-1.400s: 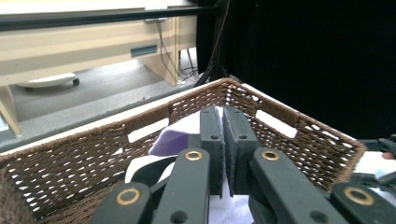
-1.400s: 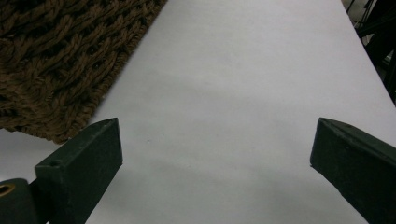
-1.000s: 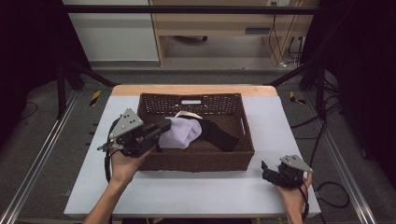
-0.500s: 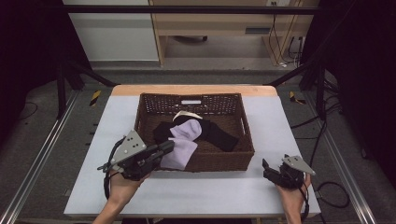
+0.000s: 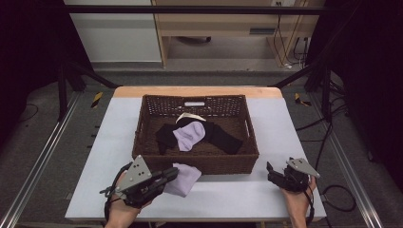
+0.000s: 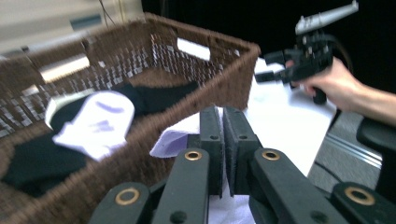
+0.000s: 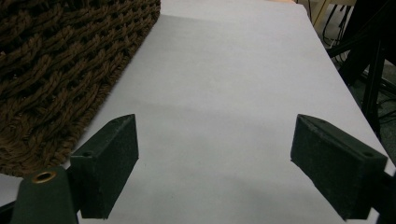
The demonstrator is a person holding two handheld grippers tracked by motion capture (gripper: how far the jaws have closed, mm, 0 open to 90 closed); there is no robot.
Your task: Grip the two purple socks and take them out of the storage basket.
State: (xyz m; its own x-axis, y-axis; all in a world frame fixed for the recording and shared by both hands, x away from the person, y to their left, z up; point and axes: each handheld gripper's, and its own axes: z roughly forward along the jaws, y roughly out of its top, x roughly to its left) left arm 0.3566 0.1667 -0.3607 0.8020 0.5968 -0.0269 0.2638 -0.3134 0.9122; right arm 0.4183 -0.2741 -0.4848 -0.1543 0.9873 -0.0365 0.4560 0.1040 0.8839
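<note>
The left gripper (image 5: 167, 176) pinches a lavender sock (image 5: 184, 178) between pressed-together jaws. The sock lies on the white table (image 5: 237, 194), just in front of the near wall of the wicker basket (image 5: 209, 162). A second lavender sock (image 5: 190, 135) and black socks (image 5: 223, 137) lie inside the basket. The right gripper (image 5: 272, 172) rests at the near right of the table, jaws spread with nothing between them; they have just been closing somewhat.
</note>
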